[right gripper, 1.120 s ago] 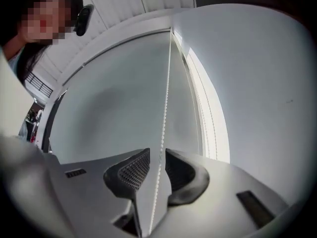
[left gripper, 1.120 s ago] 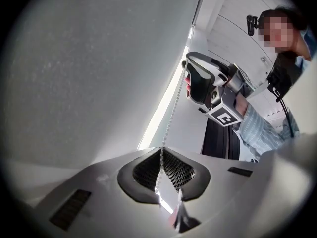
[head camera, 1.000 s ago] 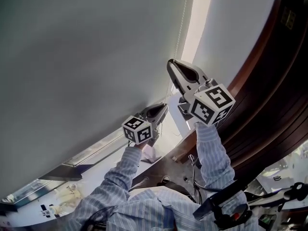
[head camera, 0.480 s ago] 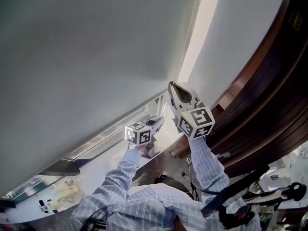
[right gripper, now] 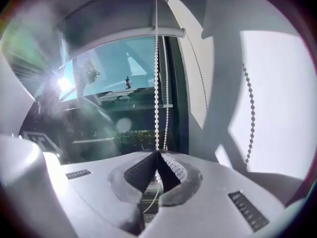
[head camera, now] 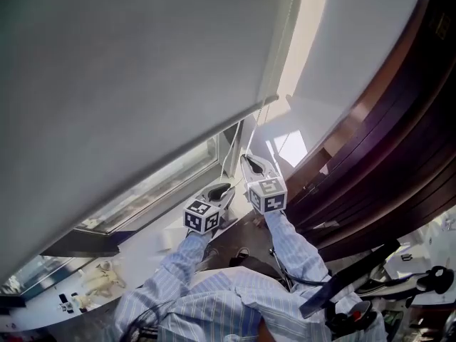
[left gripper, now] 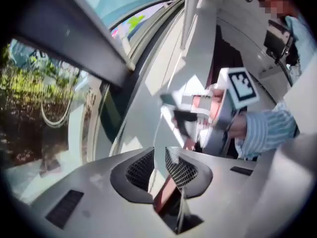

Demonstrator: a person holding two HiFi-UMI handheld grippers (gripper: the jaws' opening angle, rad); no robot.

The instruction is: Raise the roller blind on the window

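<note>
We see the roller blind (head camera: 128, 70) hanging over most of the window (head camera: 164, 187), with a strip of glass bare below its lower edge. At the blind's right end, our right gripper (right gripper: 157, 153) is clamped on the bead chain (right gripper: 157, 83). Just left of it and nearer, our left gripper (left gripper: 158, 152) has just been opening its jaws, and the chain runs loose between them.

The head view looked steeply down along the roller blind (head camera: 128, 70); the left gripper view faced sideways, sharing the right gripper (left gripper: 172, 108) with it; the right gripper view looked closely up the bead chain (right gripper: 157, 83).
</note>
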